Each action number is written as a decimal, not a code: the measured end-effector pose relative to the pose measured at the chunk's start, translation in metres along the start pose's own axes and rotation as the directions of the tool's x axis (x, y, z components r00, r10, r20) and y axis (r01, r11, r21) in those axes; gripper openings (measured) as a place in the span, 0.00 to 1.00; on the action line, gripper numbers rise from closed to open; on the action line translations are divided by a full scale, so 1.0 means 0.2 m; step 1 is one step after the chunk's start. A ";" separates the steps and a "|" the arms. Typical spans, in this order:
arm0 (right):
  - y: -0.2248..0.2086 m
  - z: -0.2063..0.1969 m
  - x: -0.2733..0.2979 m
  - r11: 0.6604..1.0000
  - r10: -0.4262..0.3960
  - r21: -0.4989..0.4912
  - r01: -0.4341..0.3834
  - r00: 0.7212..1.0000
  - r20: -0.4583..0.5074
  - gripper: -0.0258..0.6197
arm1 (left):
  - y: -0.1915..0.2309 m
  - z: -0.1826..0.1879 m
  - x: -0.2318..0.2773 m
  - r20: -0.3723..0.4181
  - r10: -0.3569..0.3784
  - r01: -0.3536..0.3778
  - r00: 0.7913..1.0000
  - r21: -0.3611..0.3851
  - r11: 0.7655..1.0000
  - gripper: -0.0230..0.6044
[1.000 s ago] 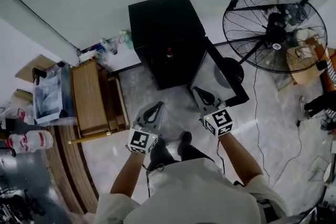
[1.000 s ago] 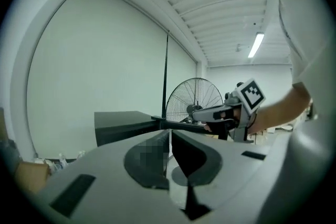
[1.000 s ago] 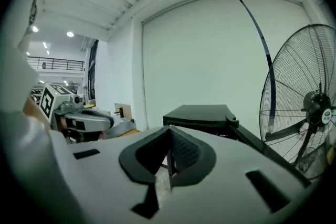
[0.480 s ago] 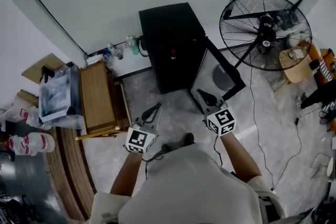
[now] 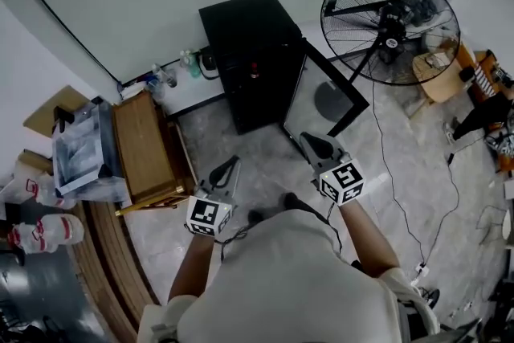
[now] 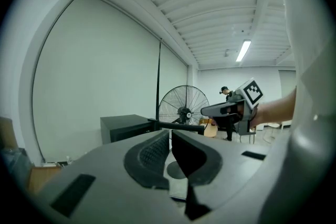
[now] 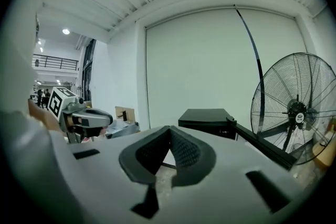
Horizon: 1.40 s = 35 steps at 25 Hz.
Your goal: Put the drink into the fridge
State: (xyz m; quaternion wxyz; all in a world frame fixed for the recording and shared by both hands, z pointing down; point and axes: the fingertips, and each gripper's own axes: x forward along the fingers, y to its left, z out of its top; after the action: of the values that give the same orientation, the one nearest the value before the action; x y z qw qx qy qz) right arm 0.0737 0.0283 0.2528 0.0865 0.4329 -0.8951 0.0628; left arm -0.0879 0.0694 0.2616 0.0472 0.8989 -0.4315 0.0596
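So, both grippers are clenched on nothing: the left gripper (image 5: 230, 166) and right gripper (image 5: 310, 142) each have their jaws pressed together and empty. Straight ahead of the fingertips stands the black mini fridge (image 5: 245, 32), with its door (image 5: 323, 98) swung open just beyond the right fingers. I can see a small red thing (image 5: 254, 75) inside the fridge, probably the drink, but it's too tiny to be sure. A big floor fan (image 5: 389, 24) sits farther off to the right of the right fingers, and a wooden bench (image 5: 140, 144) lies left of the left ones.
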 end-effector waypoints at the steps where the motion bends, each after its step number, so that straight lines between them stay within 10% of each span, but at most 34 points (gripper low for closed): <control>1: -0.01 0.00 -0.01 1.000 -0.004 -0.003 0.004 1.000 0.002 0.04 | 0.00 0.00 0.00 0.000 0.002 -0.002 1.000 0.004 1.000 0.06; 35: -0.46 0.03 -0.11 0.995 0.098 0.002 -0.098 0.995 0.029 0.04 | -0.16 0.13 0.40 0.025 0.109 -0.108 0.994 -0.025 0.994 0.06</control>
State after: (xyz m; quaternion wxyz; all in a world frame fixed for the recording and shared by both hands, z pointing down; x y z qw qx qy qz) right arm 0.1589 -0.0124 0.2454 0.0698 0.3892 -0.9164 0.0624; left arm -0.0121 0.0233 0.2462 0.0490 0.8742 -0.4809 0.0450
